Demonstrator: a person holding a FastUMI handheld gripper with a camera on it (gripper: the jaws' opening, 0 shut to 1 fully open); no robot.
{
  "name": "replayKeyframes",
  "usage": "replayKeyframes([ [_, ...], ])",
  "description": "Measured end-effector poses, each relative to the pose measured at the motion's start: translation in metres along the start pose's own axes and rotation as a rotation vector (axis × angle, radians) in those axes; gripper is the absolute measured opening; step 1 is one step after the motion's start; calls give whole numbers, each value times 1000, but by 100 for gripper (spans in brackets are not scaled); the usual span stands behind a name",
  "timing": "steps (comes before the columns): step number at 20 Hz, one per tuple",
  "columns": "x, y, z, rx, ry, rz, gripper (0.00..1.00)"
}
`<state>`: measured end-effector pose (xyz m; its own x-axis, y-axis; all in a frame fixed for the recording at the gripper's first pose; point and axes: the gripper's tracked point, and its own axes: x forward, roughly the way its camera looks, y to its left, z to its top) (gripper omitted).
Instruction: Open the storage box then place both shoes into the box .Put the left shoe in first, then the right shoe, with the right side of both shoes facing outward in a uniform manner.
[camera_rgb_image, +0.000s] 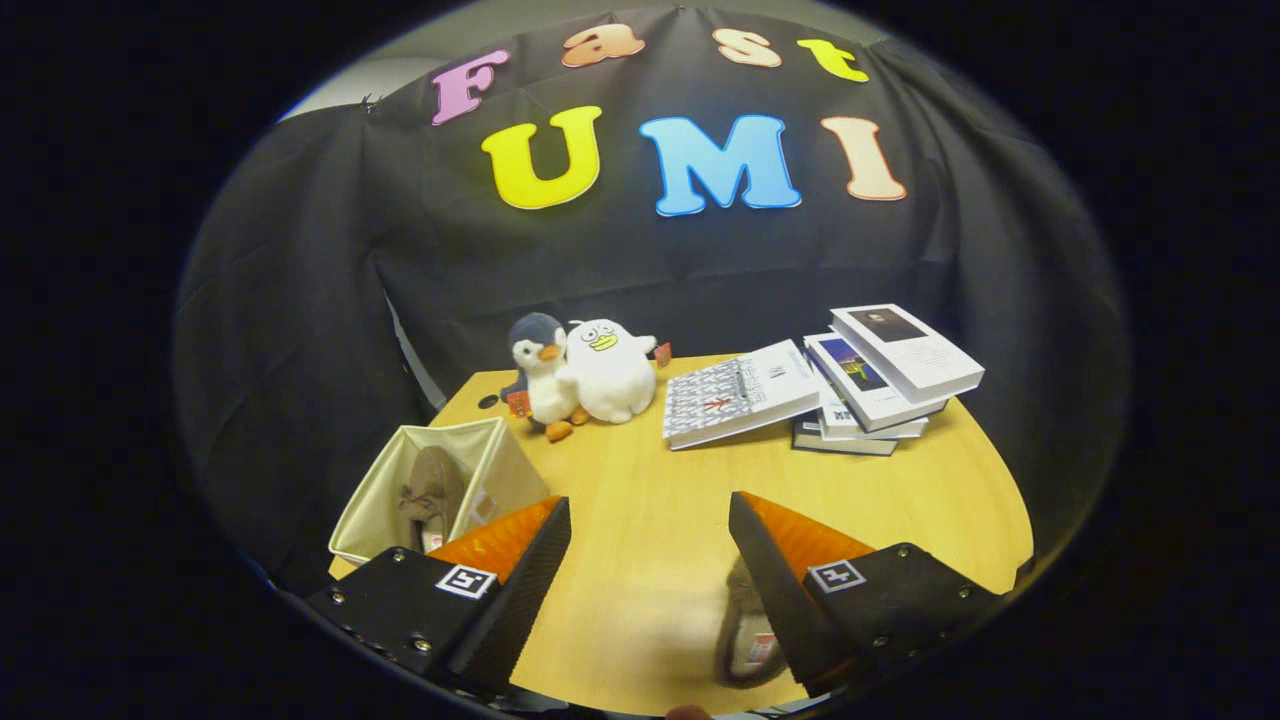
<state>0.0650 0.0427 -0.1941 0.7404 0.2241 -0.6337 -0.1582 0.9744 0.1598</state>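
An open beige fabric storage box stands on the wooden table just beyond my left finger. One brown shoe with a small bow lies inside it, partly hidden by the box wall and the finger. A second brown shoe lies on the table low down, beside the inner face of my right finger, which covers part of it. My gripper is open, with bare tabletop between the fingers and nothing held.
Two plush penguins sit at the table's back edge. A flat book and a stack of books lie at the back right. The table ends close to the box on the left.
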Motion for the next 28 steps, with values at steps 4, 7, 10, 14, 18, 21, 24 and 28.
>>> replayKeyframes([
  [4, 1, -43, -24, 19, 48, -31, 98],
  [7, 3, -64, -42, 34, 85, -41, 98],
  [10, 7, -82, -63, 32, 125, -48, 98],
  [14, 13, -98, -99, 24, 202, -46, 98],
  [18, 21, -107, -129, 37, 261, -27, 98],
  [21, 28, -118, -150, 11, 305, -38, 98],
  [24, 38, -119, -162, 19, 331, -28, 98],
  [28, 50, -121, -174, -30, 370, -28, 98],
])
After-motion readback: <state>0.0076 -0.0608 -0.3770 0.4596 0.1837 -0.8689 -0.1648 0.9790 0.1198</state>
